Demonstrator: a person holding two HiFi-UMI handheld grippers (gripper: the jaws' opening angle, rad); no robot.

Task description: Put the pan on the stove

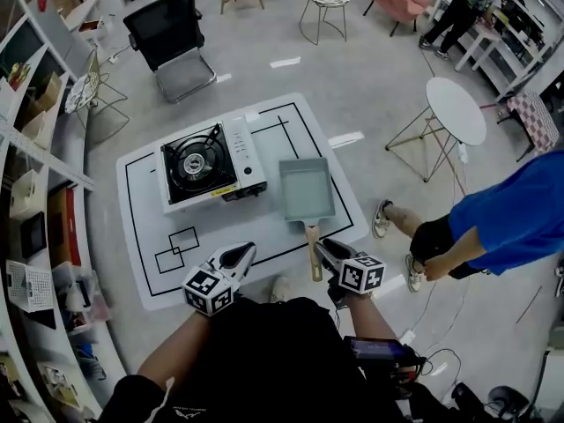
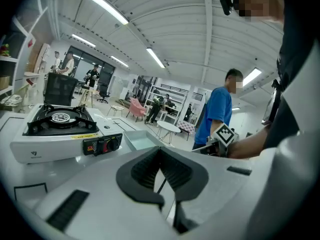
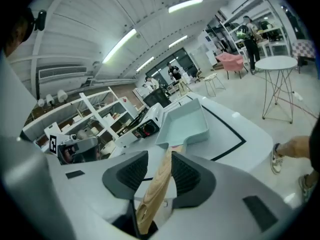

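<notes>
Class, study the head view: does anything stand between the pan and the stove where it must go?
Nothing visible does. The pan sits just right of the stove, with only bare white mat between them, and the burner is empty.

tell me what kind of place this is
Probably a lab or workshop set up for recording demonstrations, not a home kitchen: a portable stove and a pan sit on a low white table marked with black lines, with cluttered storage shelves alongside and an office chair nearby.

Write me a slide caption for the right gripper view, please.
The right gripper straddles the wooden handle of a pale blue pan, with the stove beyond it to the left.
</notes>
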